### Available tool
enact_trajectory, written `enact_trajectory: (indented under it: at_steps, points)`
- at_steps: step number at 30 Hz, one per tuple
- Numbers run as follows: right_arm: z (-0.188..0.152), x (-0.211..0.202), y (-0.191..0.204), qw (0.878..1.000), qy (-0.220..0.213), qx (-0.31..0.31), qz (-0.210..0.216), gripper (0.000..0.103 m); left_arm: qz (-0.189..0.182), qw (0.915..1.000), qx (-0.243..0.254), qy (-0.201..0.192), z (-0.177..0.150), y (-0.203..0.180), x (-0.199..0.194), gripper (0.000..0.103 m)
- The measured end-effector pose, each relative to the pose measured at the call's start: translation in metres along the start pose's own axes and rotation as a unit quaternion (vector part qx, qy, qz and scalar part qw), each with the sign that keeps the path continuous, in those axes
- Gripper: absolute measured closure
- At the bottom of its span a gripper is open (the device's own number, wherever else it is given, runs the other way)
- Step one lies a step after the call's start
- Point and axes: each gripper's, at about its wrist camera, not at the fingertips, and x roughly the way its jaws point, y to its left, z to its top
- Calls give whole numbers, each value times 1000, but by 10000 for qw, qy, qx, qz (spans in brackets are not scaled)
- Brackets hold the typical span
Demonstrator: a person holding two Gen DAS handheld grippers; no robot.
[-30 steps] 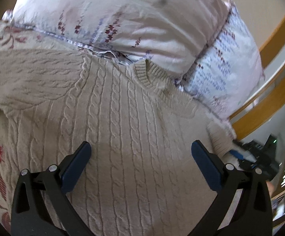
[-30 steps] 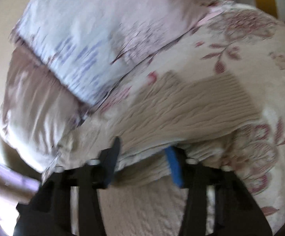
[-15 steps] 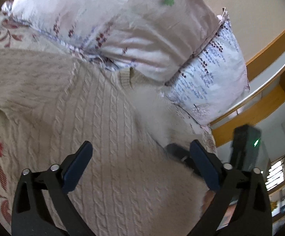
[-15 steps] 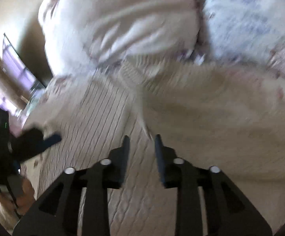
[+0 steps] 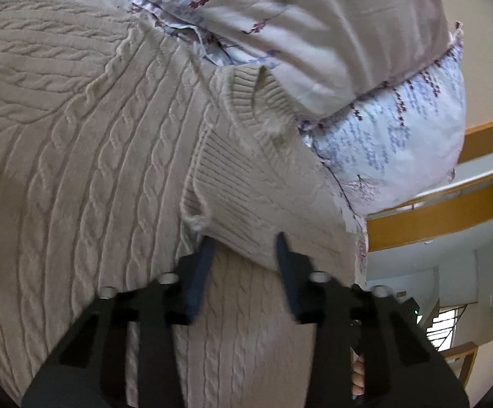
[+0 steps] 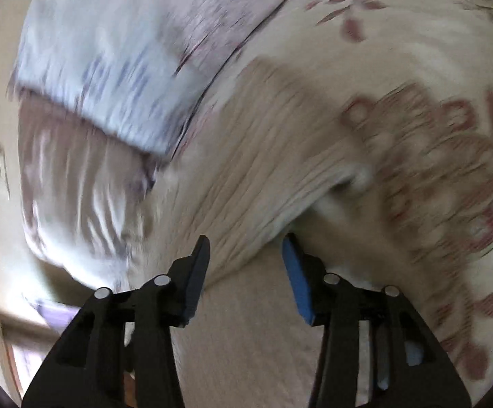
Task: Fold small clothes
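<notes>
Cream cable-knit sweater (image 5: 86, 156) lies spread on the bed against the pillows (image 5: 331, 27), left gripper (image 5: 244, 248) fingers pinching its folded-over sleeve, right gripper (image 6: 246, 248) fingers parted around a fold edge; loose knit could slip and unfold.
</notes>
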Motion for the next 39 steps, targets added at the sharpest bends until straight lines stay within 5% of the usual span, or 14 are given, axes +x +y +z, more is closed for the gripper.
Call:
enact_trajectory:
  at_steps: [1, 4, 6, 11, 19, 20, 22, 24, 26, 32, 39]
  points:
    - [4, -5, -3, 9997, -207, 69, -68, 58, 57, 10000, -21, -21, 3, 2, 3, 89]
    - [10, -9, -3, 9977, -654, -22, -153, 70, 135, 9998, 96, -109, 11, 1, 4, 95]
    - [13, -7, 0, 9965, -791, -113, -242, 91, 132, 9993, 276, -217, 15, -5, -1, 96]
    - [-5, -11, 9, 9913, -1078, -651, -389, 94, 488, 9940, 776, -590, 21, -14, -17, 96]
    - [-24, -1, 16, 9807, -1160, -1104, -1121, 93, 912, 9929, 676, -353, 11, 6, -13, 89]
    - [-25, 0, 18, 9796, -1176, -1136, -1172, 91, 905, 9930, 669, -348, 10, 5, -16, 87]
    - [-29, -4, 22, 9764, -1249, -1215, -1276, 74, 760, 9939, 708, -380, 3, 7, -33, 66]
    - [-35, -10, 25, 9745, -1344, -1299, -1244, 48, 562, 9944, 741, -510, -3, 13, -56, 50]
    - [-45, -16, 29, 9715, -1480, -1459, -1137, 40, 398, 9944, 687, -701, -8, 27, -84, 42]
    - [-66, -11, 36, 9692, -1410, -1923, -608, 38, 647, 9846, -7, -1626, -16, 90, -170, 43]
    - [-71, 0, 37, 9704, -1169, -2056, -480, 35, 1021, 9606, -1227, -2275, -2, 156, -218, 52]
